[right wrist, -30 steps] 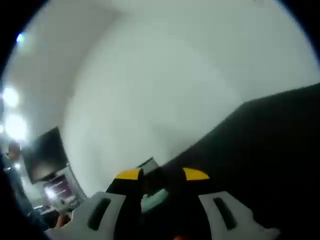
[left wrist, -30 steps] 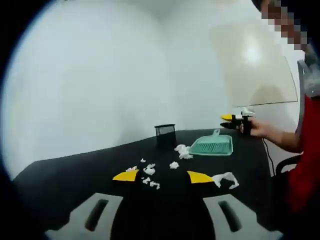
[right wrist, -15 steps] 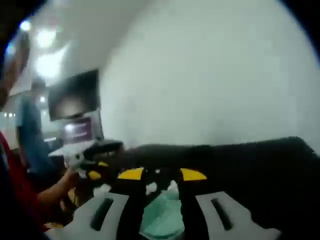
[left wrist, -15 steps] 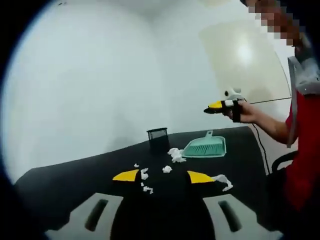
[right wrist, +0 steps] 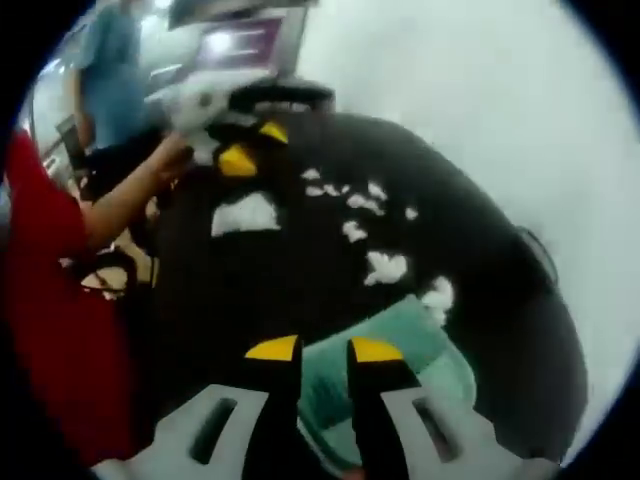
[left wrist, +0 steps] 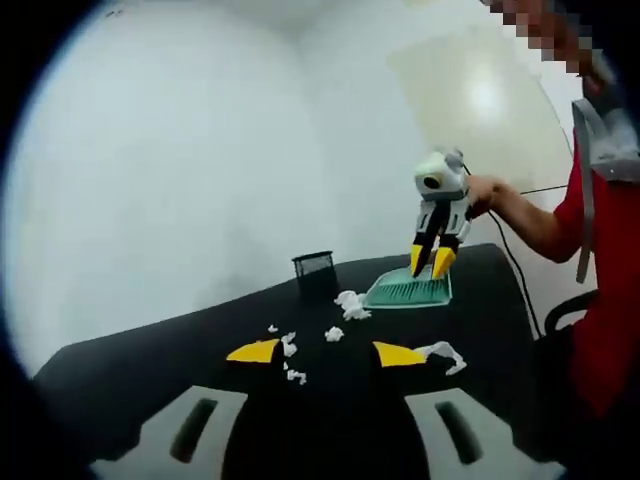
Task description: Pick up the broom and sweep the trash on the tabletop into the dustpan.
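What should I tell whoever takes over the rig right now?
Right gripper: fingers nearly together, empty, pointing down over the green dustpan.
Left gripper: open, empty, hovering over the black table.
White paper scraps lie scattered on the table between the grippers; a black mesh cup stands beyond them.
Done: nothing swept.
Left: grab the broom, sweep the scraps into the dustpan.

Both grippers (left wrist: 325,352) (right wrist: 324,349) apart, jaws parted.
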`<state>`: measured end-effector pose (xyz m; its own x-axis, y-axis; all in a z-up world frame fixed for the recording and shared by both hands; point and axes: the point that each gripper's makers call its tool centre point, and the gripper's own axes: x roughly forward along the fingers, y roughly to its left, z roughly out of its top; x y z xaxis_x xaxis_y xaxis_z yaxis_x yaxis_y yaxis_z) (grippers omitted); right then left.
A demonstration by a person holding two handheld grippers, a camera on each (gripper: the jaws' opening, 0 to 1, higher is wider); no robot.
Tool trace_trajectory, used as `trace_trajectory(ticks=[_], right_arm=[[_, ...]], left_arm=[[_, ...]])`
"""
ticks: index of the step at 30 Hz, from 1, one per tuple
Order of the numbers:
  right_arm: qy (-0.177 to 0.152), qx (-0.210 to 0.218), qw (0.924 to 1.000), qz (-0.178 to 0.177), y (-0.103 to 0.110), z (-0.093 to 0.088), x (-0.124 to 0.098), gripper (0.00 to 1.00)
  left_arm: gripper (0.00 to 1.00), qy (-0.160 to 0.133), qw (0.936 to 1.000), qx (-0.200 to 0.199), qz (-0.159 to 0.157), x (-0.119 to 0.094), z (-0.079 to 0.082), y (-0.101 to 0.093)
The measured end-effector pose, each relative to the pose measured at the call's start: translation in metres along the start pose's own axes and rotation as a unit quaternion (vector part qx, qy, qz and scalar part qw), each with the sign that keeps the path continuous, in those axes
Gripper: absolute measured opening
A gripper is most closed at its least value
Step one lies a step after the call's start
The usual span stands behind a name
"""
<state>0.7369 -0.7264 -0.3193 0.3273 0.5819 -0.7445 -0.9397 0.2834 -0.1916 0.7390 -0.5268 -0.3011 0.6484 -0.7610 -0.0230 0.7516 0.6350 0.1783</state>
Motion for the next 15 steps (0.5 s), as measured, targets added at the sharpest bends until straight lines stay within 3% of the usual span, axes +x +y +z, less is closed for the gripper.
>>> trace_trajectory(ticks=[5,8,15], right_arm=[[0.028,-0.011,0.9995,0.006,-0.007,-0.007,-0.002,0.20],[0.074,-0.045,0.9955,0.039,-0.005,-0.021,0.005,0.22],[0.127,-0.052,0.9871,0.081,-0.007,-0.028,0.026,0.24]], left_arm=[[0.32,-0.003,1.0000,0.001,0.007,-0.001,0.001,0.001],[0.32,0.001,1.0000,0.002,0.007,-0.001,0.000,0.001],[0.32,0.001,1.0000,0.000,0.008,-0.001,0.000,0.003]])
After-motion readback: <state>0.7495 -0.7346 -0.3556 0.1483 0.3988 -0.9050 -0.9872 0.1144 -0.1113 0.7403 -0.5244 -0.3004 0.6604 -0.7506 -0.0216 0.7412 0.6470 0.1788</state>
